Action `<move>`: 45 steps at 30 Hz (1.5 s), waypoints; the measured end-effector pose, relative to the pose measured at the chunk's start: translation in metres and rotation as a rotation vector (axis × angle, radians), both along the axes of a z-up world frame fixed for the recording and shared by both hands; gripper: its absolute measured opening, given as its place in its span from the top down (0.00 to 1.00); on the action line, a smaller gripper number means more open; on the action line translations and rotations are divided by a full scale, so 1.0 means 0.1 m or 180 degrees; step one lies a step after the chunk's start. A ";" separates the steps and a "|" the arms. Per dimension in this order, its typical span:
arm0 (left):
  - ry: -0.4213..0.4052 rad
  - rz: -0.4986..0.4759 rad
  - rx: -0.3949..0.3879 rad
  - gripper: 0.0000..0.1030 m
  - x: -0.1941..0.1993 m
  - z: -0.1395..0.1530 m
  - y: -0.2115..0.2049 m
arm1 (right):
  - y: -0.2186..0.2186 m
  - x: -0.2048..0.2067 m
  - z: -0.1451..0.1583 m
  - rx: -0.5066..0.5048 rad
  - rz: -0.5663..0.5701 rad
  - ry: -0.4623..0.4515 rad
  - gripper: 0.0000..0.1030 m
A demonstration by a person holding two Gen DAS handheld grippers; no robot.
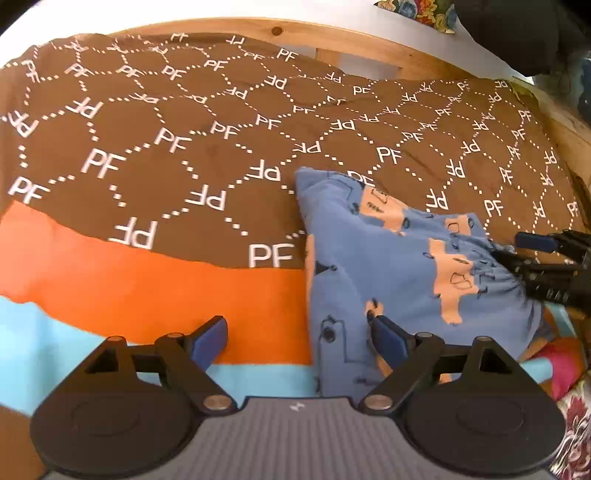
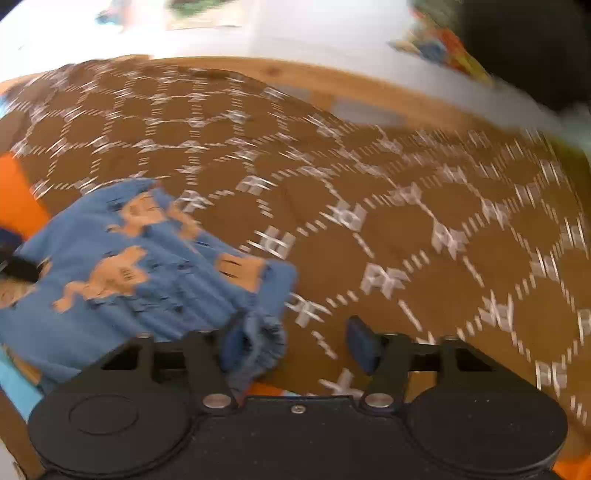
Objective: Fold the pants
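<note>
Blue patterned pants (image 1: 388, 266) lie folded into a compact bundle on the brown bedspread (image 1: 166, 147). Left gripper (image 1: 299, 339) stands wide open, its right finger over the bundle's near edge. Right gripper (image 2: 299, 343) is spread too, gripping nothing, cloth bunched at its left finger. Folding looks nearly finished; perhaps a last tidy remains.

A brown blanket (image 1: 177, 147) with white "PF" letters and dotted hexagons covers the bed ahead of the tools. Nearer to them it has an orange band (image 1: 147, 291) and then a light blue one (image 1: 44, 339). Beyond the blanket runs a pale wooden bed frame (image 1: 280, 31), and behind it a white wall (image 2: 303, 29).
</note>
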State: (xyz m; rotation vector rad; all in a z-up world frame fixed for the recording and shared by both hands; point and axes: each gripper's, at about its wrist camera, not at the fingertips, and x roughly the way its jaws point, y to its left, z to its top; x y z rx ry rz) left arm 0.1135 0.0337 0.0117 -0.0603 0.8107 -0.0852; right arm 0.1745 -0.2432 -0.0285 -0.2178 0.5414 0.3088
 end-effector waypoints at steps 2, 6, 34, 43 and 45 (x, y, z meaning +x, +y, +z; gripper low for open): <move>0.0007 0.0037 -0.0006 0.14 -0.03 0.01 0.02 | -0.05 -0.01 0.05 0.0069 0.0015 -0.0002 0.36; 0.0009 0.0126 -0.0045 0.13 -0.04 0.13 0.05 | 0.00 -0.18 0.19 0.0029 0.0066 -0.0134 0.36; 0.0099 0.0156 0.0043 0.01 -0.24 -0.05 -0.06 | -0.21 -0.24 0.37 0.0535 0.0406 0.0010 0.02; 0.0040 0.0170 0.0046 0.00 -0.28 -0.06 -0.07 | -0.19 -0.06 0.11 0.0076 -0.0183 -0.0057 0.01; 0.0048 0.0176 0.0036 0.00 -0.28 -0.05 -0.06 | -0.22 -0.13 0.18 0.0119 -0.0186 -0.0231 0.01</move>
